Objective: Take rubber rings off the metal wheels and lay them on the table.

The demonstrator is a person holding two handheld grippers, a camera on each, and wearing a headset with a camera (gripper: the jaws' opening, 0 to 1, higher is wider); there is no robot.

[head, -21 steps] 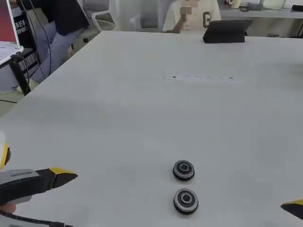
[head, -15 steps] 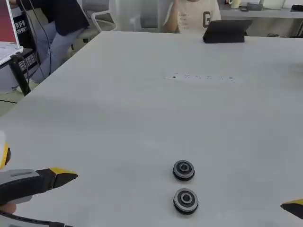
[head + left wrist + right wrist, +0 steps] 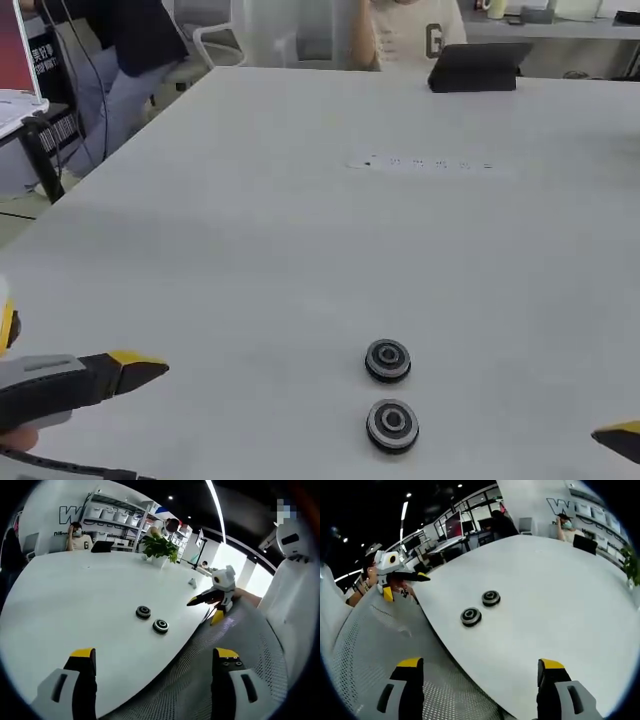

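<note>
- Two small grey metal wheels (image 3: 388, 360) with black rubber rings (image 3: 392, 446) lie flat, near and centre on the pale surface (image 3: 300, 200).
- Both gape apart, empty: left tongs (image 3: 154, 655), right tongs (image 3: 480, 664).
- Rings are likely soft and stretchy; pinch at the rim.

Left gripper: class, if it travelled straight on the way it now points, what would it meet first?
Probably one of the two wheels on the table, which lie nearly dead ahead of the left gripper. Its height is unclear, so it might pass over them.
</note>
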